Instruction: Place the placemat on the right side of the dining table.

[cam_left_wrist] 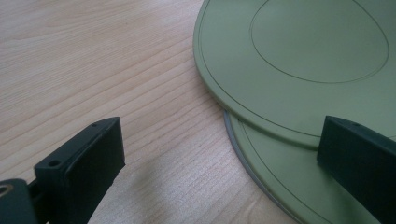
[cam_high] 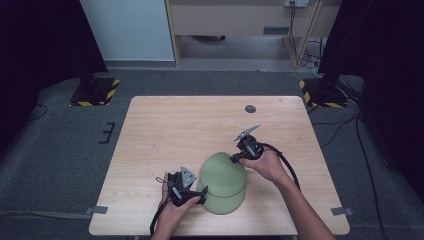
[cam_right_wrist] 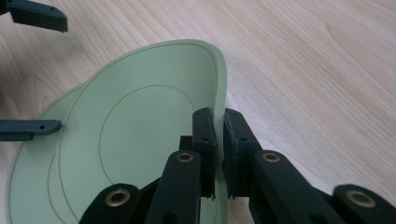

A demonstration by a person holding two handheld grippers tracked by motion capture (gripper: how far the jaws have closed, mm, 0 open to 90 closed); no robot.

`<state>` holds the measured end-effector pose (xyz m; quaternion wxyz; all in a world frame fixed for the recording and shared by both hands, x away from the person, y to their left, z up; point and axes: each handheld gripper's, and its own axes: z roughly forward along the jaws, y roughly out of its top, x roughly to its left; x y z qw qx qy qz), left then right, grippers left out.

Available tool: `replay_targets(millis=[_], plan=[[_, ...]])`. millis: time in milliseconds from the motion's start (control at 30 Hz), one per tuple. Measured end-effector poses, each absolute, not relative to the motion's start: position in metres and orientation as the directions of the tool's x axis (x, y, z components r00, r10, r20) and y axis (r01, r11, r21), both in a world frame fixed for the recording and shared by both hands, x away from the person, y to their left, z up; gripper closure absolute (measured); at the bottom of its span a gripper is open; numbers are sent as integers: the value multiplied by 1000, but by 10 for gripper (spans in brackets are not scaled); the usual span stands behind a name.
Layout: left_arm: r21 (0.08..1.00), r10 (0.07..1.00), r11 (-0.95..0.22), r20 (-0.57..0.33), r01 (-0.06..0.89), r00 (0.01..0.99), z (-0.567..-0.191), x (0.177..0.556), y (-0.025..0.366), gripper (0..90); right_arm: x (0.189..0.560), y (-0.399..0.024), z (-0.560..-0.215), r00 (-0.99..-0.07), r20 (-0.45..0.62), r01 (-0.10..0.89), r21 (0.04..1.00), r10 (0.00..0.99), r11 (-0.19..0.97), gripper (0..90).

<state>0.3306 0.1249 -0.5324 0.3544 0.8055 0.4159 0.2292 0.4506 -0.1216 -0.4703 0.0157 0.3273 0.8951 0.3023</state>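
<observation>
Two pale green plates lie overlapped near the front of the wooden table. The upper plate rests on the lower plate, shifted toward the far side. My right gripper is shut on the upper plate's far right rim, one jaw inside and one outside it. My left gripper stands open at the plates' left edge, one jaw over the bare wood and the other over the lower plate. Its fingers also appear in the right gripper view.
A small dark round disc is set in the table near its far edge. Striped stand bases sit on the floor beyond the far corners, with cables at the right. Bare wood surrounds the plates.
</observation>
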Motion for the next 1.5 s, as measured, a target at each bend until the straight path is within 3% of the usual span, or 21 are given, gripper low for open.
replay_targets(millis=[233, 467, 1500], plan=[[763, 833, -403, 77, 505, 548, -532, 330, 125, 4, 452, -121, -474, -783, 175, 586, 531, 597, 612, 795], [763, 834, -400, 74, 507, 547, -532, 330, 125, 6, 454, -121, -475, -779, 155, 586, 524, 607, 618, 856], [768, 848, -377, 62, 517, 526, -529, 333, 135, 24, 452, -136, -423, -770, 143, 564, 610, 622, 557, 860]])
